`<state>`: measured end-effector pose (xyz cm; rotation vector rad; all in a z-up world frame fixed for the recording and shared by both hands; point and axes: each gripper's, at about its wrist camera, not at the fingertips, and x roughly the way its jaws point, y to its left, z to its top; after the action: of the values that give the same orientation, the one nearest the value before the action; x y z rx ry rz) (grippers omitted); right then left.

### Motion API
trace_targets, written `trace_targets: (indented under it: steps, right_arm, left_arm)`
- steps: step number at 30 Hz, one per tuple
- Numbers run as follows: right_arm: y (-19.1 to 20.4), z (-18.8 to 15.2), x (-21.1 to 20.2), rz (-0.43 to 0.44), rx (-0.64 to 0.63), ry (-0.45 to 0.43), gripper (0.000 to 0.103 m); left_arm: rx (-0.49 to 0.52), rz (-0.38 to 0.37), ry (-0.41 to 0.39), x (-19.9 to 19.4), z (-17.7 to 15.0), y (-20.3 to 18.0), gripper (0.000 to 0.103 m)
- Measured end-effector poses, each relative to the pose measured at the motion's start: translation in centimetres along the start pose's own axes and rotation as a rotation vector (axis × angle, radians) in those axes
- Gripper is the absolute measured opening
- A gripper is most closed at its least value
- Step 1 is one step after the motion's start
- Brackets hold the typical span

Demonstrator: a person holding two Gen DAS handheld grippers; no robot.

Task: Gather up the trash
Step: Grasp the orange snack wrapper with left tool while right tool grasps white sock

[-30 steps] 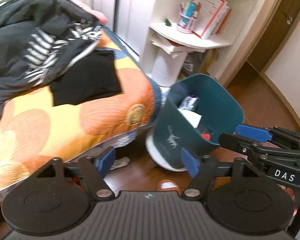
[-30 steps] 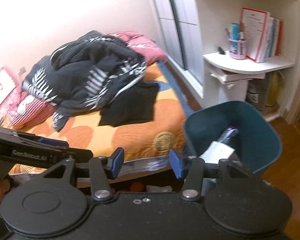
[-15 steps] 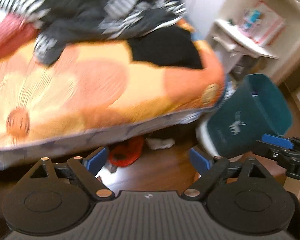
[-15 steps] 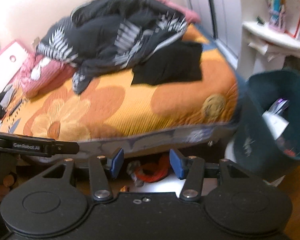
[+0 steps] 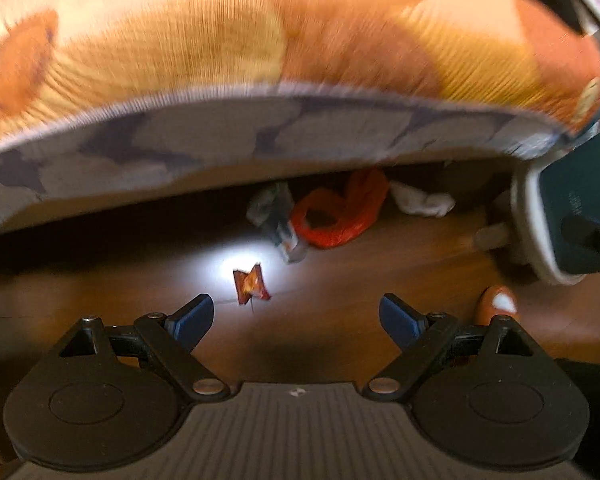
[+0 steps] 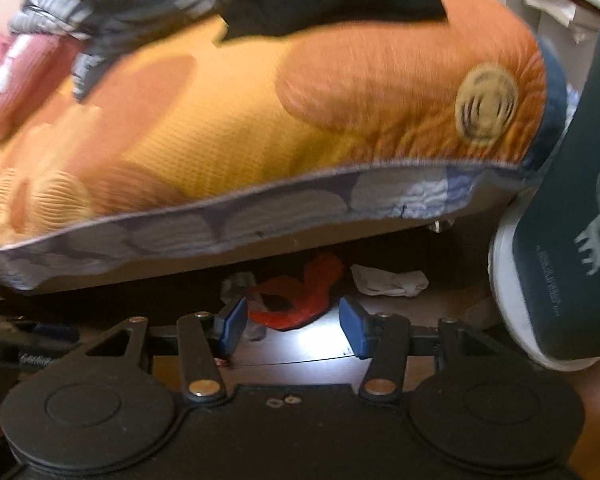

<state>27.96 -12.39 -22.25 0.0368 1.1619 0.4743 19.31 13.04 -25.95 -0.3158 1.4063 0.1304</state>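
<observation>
A small orange wrapper (image 5: 251, 283) lies on the wooden floor (image 5: 340, 272) in a bright patch of light, just ahead of my left gripper (image 5: 296, 316), whose jaws stand wide apart with nothing between them. Beyond it, under the bed edge (image 5: 260, 128), lie a red plastic bag (image 5: 340, 212) and white crumpled paper (image 5: 420, 202). My right gripper (image 6: 292, 326) is spread too, empty. The teal bin (image 6: 572, 240) stands at right.
</observation>
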Motion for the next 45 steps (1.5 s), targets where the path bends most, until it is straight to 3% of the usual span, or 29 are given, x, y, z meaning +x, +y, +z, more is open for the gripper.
trace_targets:
  steps: [5,9,14,22,35,41,43,45]
  right_arm:
    - [-1.8,0.0,5.5,-0.047,0.024,0.039,0.051]
    - [-4.1,0.2,9.8,-0.138,0.088,0.093,0.051]
    - [-8.4,0.2,14.8,-0.214,0.264,0.120,0.051]
    - [-13.5,-0.4,21.8,-0.266,0.500,0.087,0.051]
    - [-16.2,-0.7,28.1,-0.354,0.538,0.137,0.050]
    - [-16.4,-1.1,29.3,-0.330,0.541,0.152,0.048]
    - [-16.4,-1.1,29.5,-0.326,0.542,0.149,0.047]
    - [-16.3,-1.1,30.0,-0.336,0.530,0.159,0.045]
  left_arm:
    - [0.113,0.046,0.060,4.9,0.5,-0.1,0.090]
    - [0.177,0.057,0.085,8.7,1.0,0.1,0.091]
    - [0.180,0.033,0.103,13.0,1.2,1.1,0.090]
    - [0.195,0.063,0.163,20.0,0.3,2.9,0.091]
    - [0.134,0.072,0.232,27.4,-0.7,5.5,0.090]
    - [0.093,0.037,0.249,28.8,-0.4,6.1,0.075]
    - [0.076,0.024,0.262,29.3,-0.3,6.4,0.061]
    - [0.054,0.012,0.271,29.6,-0.2,6.6,0.056]
